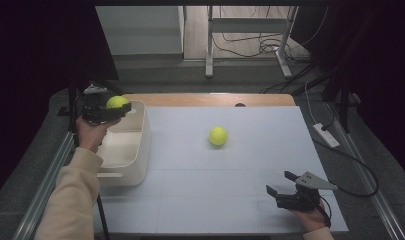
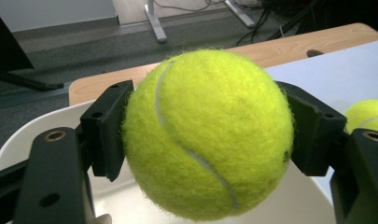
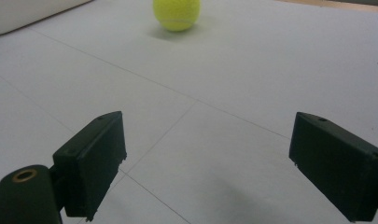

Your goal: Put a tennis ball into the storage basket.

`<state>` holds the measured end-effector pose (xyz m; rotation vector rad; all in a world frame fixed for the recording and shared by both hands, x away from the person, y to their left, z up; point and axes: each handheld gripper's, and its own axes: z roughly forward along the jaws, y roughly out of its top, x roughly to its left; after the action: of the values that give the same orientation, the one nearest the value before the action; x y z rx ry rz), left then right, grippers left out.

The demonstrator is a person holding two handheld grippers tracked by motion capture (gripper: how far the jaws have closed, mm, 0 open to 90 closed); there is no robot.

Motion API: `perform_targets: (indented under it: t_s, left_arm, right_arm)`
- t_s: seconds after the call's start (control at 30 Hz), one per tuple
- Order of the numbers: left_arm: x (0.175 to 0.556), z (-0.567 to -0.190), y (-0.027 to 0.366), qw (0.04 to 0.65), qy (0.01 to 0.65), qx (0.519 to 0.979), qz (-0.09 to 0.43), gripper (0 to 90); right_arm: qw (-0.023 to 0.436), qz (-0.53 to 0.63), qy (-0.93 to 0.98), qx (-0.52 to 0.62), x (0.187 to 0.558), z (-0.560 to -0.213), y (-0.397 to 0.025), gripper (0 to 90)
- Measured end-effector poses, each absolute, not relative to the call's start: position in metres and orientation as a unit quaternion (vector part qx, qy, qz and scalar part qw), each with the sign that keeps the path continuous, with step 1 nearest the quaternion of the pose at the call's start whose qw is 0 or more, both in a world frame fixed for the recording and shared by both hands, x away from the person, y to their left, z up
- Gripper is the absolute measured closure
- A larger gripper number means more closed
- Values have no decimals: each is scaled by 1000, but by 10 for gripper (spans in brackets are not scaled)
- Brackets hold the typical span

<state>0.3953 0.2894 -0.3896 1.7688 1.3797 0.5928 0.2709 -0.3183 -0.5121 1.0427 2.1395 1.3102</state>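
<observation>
My left gripper (image 1: 121, 108) is shut on a yellow tennis ball (image 1: 117, 102) and holds it above the far end of a white bin (image 1: 140, 150) at the table's left. Seen from the left gripper view, that ball (image 2: 207, 133) is squeezed between the two black jaws over the bin's rim (image 2: 18, 140). A second tennis ball (image 1: 218, 135) lies loose on the white table top near the middle; it also appears as a ball (image 3: 176, 14) far ahead in the right gripper view. My right gripper (image 1: 281, 182) rests open at the front right, nothing between its jaws (image 3: 205, 168).
The white table top (image 1: 230, 190) has a wooden strip (image 1: 210, 99) along its far edge. A white power strip (image 1: 326, 135) and cables lie on the floor to the right. Desk legs (image 1: 209, 45) stand beyond the table.
</observation>
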Motion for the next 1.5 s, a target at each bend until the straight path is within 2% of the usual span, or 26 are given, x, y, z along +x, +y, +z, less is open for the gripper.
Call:
perform_targets:
  t_s: [1.07,1.5]
  left_arm:
    - [414,-415,302,289,581,730,214,263]
    - [415,-414,303,293,591,717,222,247]
  right_arm:
    - [210,472,770,374,271,-512,-318,107]
    - [212,471,771,374,271,-512,-318,106]
